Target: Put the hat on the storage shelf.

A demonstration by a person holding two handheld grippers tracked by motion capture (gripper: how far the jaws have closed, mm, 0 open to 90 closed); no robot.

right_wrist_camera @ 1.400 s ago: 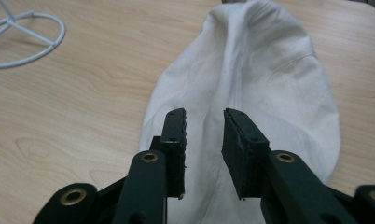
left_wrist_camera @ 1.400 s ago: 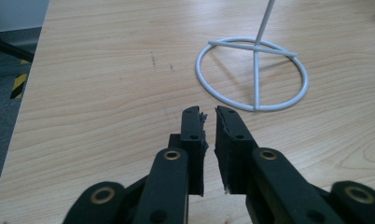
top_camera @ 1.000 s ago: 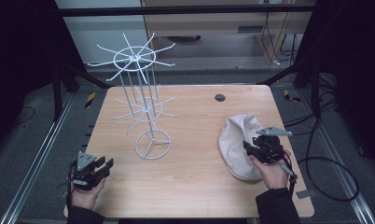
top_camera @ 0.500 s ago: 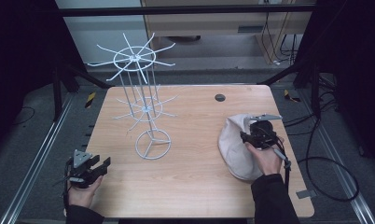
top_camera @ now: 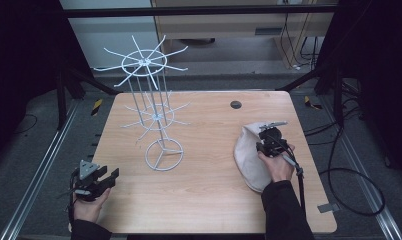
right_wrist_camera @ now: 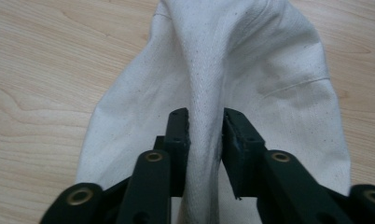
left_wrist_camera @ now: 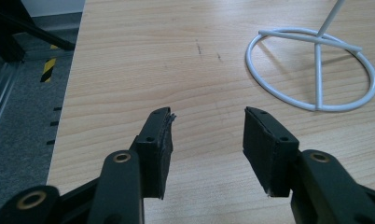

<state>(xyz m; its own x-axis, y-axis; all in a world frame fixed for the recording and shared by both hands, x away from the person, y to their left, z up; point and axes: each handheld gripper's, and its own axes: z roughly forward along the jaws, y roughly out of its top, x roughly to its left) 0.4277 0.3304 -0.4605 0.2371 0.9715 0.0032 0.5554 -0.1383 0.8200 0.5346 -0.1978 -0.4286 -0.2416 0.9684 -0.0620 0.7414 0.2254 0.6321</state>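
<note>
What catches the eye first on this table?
A tall white wire rack with spoked arms stands left of the table's middle. At the right lies a cream cloth bag; the right gripper has just been closing on a raised fold of it. The left gripper hangs open above bare wood.

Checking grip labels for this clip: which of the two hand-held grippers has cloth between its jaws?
The right hand-held gripper: its jaws have just been closing on a raised fold of the white cloth bag. The left hand-held gripper stands open over bare table.
</note>
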